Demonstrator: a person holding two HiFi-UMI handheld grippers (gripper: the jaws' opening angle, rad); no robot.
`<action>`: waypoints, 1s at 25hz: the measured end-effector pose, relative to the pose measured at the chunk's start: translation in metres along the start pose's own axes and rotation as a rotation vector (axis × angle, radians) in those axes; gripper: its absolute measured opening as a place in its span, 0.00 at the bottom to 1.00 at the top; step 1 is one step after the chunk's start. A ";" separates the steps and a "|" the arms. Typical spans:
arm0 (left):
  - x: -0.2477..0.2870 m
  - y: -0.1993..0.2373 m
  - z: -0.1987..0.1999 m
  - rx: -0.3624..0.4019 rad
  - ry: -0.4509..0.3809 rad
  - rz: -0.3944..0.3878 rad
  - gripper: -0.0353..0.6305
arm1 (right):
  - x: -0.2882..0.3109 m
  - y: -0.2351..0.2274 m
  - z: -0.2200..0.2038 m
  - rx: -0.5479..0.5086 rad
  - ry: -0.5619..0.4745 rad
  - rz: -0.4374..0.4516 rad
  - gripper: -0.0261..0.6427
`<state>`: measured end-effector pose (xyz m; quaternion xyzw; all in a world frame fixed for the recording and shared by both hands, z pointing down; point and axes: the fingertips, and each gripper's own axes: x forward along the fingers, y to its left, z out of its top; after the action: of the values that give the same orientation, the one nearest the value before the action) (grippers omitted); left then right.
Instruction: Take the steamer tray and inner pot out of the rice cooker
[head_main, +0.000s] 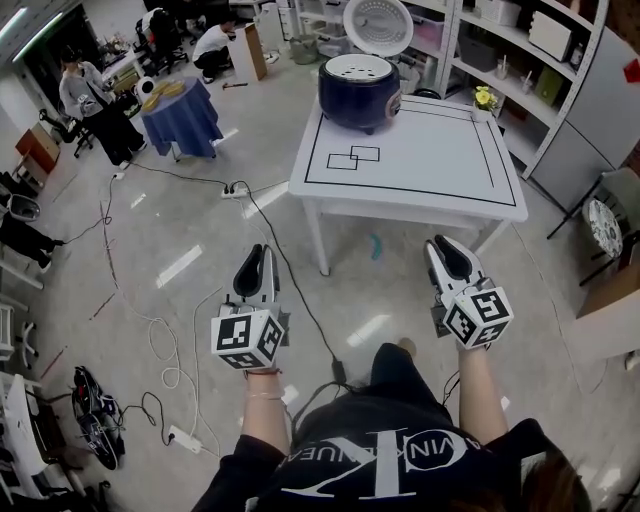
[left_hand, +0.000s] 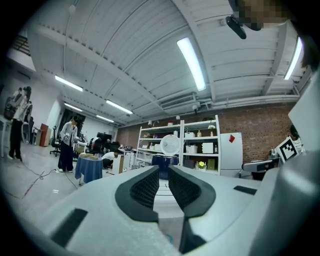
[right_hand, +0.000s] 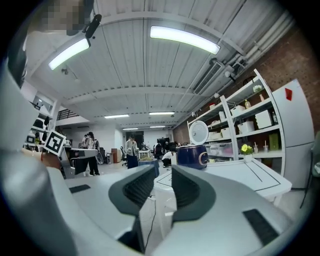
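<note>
Left claw (head_main: 257, 250): held level over the floor in front of the person, well short of the counter. In the left gripper view its jaws (left_hand: 163, 167) are closed together with nothing between them.
Right claw (head_main: 438, 244): held level at about the same height, just short of the counter's near edge. In the right gripper view its jaws (right_hand: 162, 169) stand a little apart around empty air.
Floor (head_main: 180, 265): grey, with black and white cables trailing across it and a power strip (head_main: 236, 190) near the counter's left leg.
Counter (head_main: 420, 190): white, with a black rectangle marked round its top and two small overlapping outlined squares (head_main: 352, 157) on the left side.
Rice cooker (head_main: 360, 92): dark blue, on the counter's far left corner, well apart from both claws, with its lid (head_main: 378, 25) standing upright.
Steamer tray (head_main: 358, 67): white and perforated, seated in the cooker's mouth.
Inner pot: under the tray, not visible.
Shelving (head_main: 500, 60): white, behind and right of the counter, with a yellow flower (head_main: 485, 97) by its base.
Far left: a round table under a blue cloth (head_main: 180, 115), a standing person (head_main: 95, 100), and another person crouched farther back (head_main: 213, 42).
</note>
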<state>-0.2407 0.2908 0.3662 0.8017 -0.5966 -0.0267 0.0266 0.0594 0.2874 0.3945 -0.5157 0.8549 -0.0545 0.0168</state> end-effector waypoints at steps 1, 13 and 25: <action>0.001 0.002 0.000 -0.007 -0.001 0.000 0.09 | 0.000 -0.002 0.000 0.016 -0.004 0.001 0.20; 0.048 0.028 -0.011 -0.045 0.018 0.007 0.20 | 0.039 -0.040 0.002 0.071 -0.026 -0.038 0.27; 0.162 0.053 -0.003 -0.044 0.022 0.021 0.20 | 0.148 -0.104 0.015 0.080 -0.003 -0.006 0.27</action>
<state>-0.2448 0.1201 0.3714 0.7947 -0.6040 -0.0306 0.0513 0.0829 0.1071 0.3954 -0.5174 0.8503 -0.0878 0.0385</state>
